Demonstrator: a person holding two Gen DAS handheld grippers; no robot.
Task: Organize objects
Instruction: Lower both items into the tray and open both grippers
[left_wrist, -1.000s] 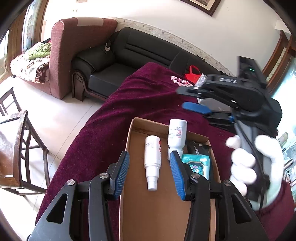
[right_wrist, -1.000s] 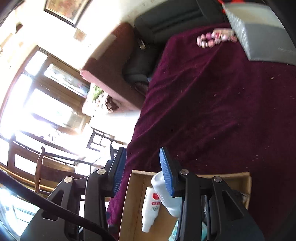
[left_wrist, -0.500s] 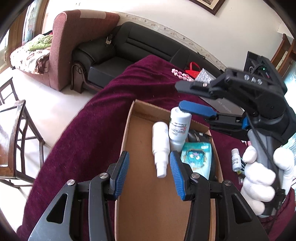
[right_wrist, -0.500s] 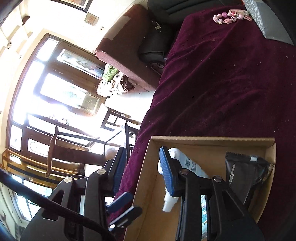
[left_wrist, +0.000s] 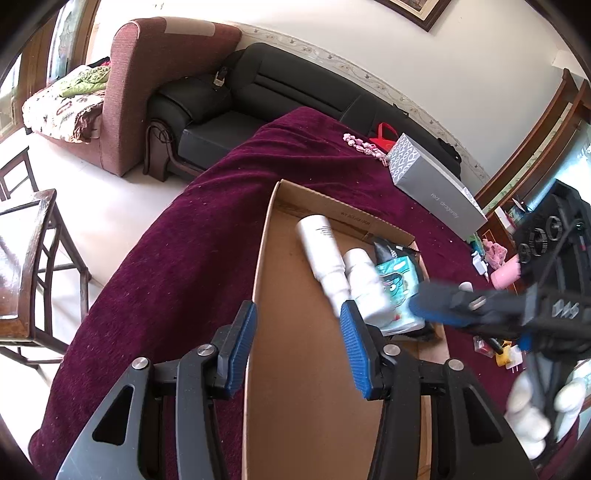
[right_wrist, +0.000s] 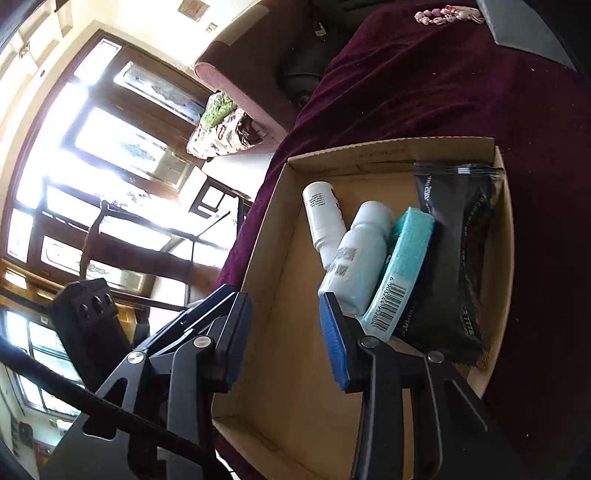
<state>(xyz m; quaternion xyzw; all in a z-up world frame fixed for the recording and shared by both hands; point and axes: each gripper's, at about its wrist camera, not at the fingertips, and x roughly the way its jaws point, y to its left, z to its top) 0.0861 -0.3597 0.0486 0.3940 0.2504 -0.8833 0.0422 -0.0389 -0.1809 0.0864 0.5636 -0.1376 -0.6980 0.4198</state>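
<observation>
The left hand-held gripper (left_wrist: 297, 343) hangs wide open over the left wall of one cardboard box (left_wrist: 291, 354) and holds nothing. The box lies on the surface under a dark red cloth (left_wrist: 177, 266). Inside, from left to right, lie two white bottles (right_wrist: 323, 221) (right_wrist: 356, 260) touching each other, one teal packet (right_wrist: 404, 258) and one black pouch (right_wrist: 456, 251). The right hand-held gripper (right_wrist: 286, 338) is also open and empty, above the box. One grey carton (left_wrist: 436, 184) lies beyond it.
</observation>
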